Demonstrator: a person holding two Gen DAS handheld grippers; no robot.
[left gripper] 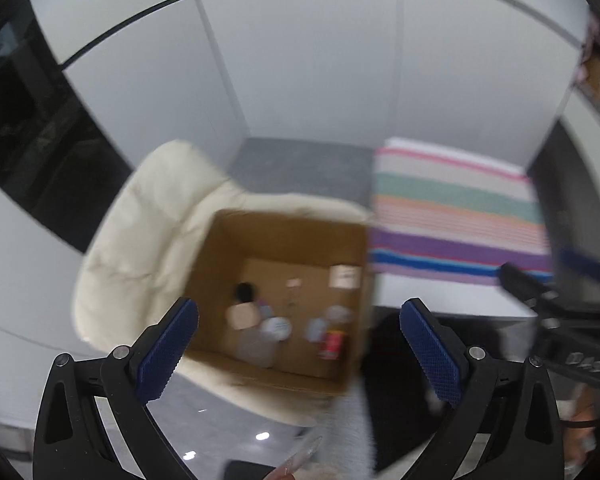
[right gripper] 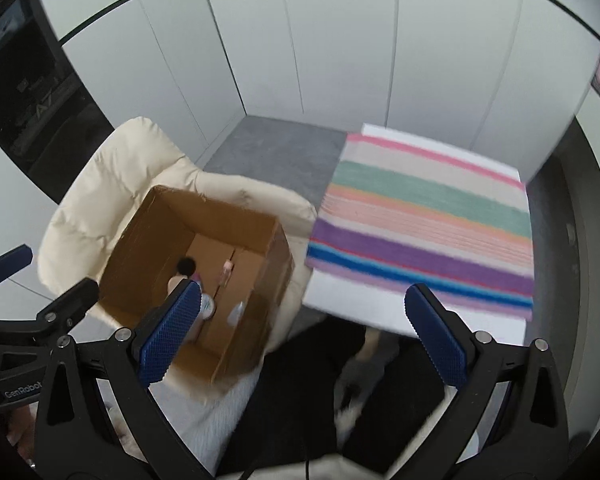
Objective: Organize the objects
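Two grippers: both spread wide, nothing between the fingers of either.
Left gripper [left gripper: 299,322]: hangs over the cardboard box [left gripper: 288,236], blue pads [left gripper: 168,354] apart, jaws released.
Right gripper [right gripper: 302,314]: hangs past the box's right side, over dark clothing [right gripper: 300,400]; blue pads [right gripper: 170,340] apart, jaws released.
Box: open-topped, sits on the seat of a cream padded chair [left gripper: 148,220], its back wall against the chair's backrest.
Box contents: several small items on the box floor, blurred in the left wrist view. A black-capped bottle [left gripper: 244,308] near the floor's left edge, a round white lid [left gripper: 277,328] next to it, a red can [left gripper: 331,345] near the floor's front right corner, a pale bottle [left gripper: 316,328] just beside the can. Exact types: cannot tell.
Labels: white stickers [left gripper: 345,277] on the box's inner back wall, right side.
Striped cloth [right gripper: 428,216]: lies flat on a white table [right gripper: 380,312] to the right of the chair; pink, green, orange, purple and blue bands; covers the table except a strip along the near edge.
Floor: grey carpet [right gripper: 276,152] behind the chair, white wall panels [right gripper: 340,40] beyond.
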